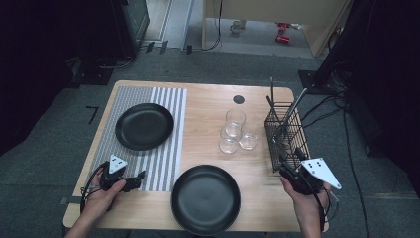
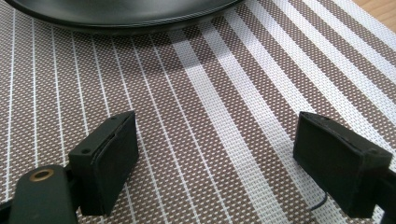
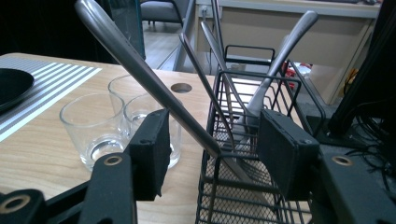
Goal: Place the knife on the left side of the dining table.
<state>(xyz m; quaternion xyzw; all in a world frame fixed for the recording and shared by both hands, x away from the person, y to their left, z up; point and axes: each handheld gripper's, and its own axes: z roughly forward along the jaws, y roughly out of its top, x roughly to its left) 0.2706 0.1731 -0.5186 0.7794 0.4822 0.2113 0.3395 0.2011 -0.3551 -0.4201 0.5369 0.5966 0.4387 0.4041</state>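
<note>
My right gripper [image 3: 214,151] is at the near end of a black wire cutlery basket [image 3: 247,200]. A long steel utensil handle [image 3: 135,65] leans out of the basket and passes between the jaws, with a gap on each side, so the pads do not press on it. More steel utensils [image 3: 285,51] stand in the basket [image 1: 286,130]. In the high view the right gripper [image 1: 291,161] is at the table's right edge. My left gripper [image 2: 215,149] is open just above the striped placemat [image 2: 210,88], near a black plate [image 2: 121,11]. In the high view the left gripper [image 1: 138,177] is near the front left corner.
One black plate [image 1: 144,126] lies on the placemat [image 1: 166,163], another [image 1: 205,199] at the front edge of the wooden table [image 1: 208,106]. Three clear glasses [image 1: 234,133] stand just left of the basket, close to my right jaw in the right gripper view [image 3: 93,130].
</note>
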